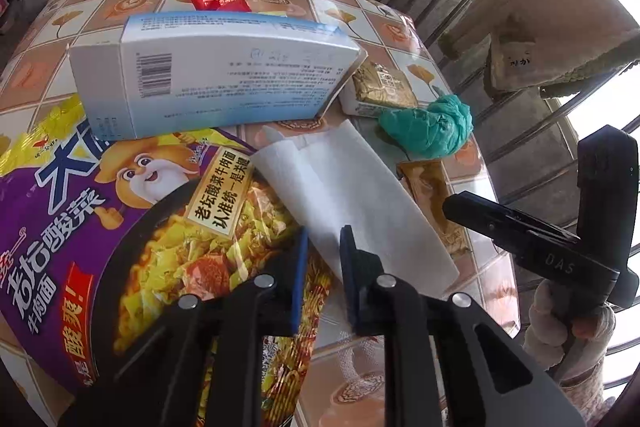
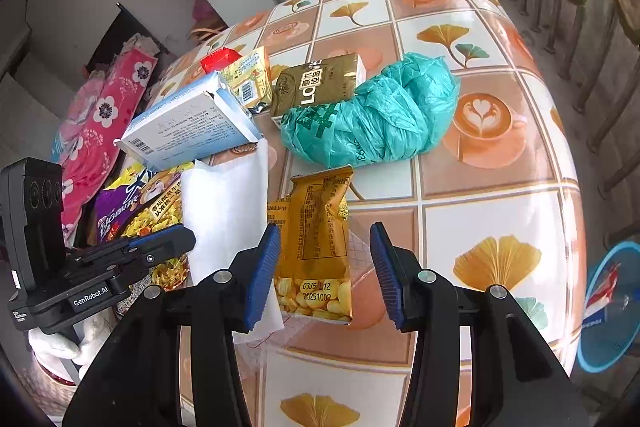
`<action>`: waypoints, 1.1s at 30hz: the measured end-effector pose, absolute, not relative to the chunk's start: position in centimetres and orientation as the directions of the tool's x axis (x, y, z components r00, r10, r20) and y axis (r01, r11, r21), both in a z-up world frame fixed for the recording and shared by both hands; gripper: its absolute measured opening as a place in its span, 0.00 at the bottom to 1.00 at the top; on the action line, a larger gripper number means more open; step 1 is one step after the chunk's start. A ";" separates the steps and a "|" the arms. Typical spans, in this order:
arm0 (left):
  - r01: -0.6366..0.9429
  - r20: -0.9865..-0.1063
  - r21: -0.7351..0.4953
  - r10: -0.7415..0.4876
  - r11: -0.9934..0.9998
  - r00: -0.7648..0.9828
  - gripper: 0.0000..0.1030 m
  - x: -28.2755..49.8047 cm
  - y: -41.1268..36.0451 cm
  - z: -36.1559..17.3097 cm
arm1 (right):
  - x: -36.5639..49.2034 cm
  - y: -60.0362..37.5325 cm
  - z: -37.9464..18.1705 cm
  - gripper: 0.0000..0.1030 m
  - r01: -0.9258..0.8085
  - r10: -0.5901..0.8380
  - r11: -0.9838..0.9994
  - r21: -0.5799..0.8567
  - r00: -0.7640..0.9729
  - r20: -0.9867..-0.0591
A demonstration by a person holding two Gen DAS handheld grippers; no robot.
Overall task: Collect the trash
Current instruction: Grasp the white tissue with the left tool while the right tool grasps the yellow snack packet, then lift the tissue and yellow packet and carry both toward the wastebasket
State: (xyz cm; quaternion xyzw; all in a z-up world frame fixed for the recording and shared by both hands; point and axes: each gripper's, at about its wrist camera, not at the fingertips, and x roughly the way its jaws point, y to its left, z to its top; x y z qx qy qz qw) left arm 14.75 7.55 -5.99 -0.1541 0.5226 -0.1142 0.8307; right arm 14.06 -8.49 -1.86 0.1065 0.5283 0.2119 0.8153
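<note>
Trash lies on a tiled-pattern table (image 2: 500,155). My left gripper (image 1: 324,267) is open by a narrow gap over the edge of a white tissue (image 1: 352,195) and a purple instant-noodle lid (image 1: 120,227). My right gripper (image 2: 324,271) is open wide, its fingers either side of a yellow snack packet (image 2: 316,247). A white and blue carton (image 1: 216,75) rests on the lid; it also shows in the right wrist view (image 2: 188,123). A crumpled teal plastic bag (image 2: 376,119), a gold drink carton (image 2: 320,83), a yellow carton (image 2: 248,75) and a red wrapper (image 1: 216,1) lie further back.
A blue bin (image 2: 608,311) with trash inside stands on the floor right of the table. Window bars (image 1: 500,39) and a cat tree (image 1: 560,27) stand beyond the table. Pink cloth (image 2: 104,131) lies to the left. The right gripper (image 1: 540,239) shows in the left wrist view.
</note>
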 end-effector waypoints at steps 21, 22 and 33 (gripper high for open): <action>0.115 -0.753 -0.419 -0.416 0.901 0.510 0.01 13.8 6.7 -3.3 | 13.2 -9.8 -0.8 0.11 -0.221 0.430 0.902 0.370 0.390 -0.814; 0.118 -0.748 -0.422 -0.419 0.899 0.514 0.01 13.7 6.7 -3.1 | 13.1 -10.0 -0.7 0.11 -0.219 0.429 0.903 0.371 0.395 -0.812; 0.162 -0.697 -0.465 -0.472 0.871 0.540 0.01 13.0 6.6 -0.7 | 11.6 -11.9 1.5 0.10 -0.183 0.418 0.908 0.377 0.458 -0.785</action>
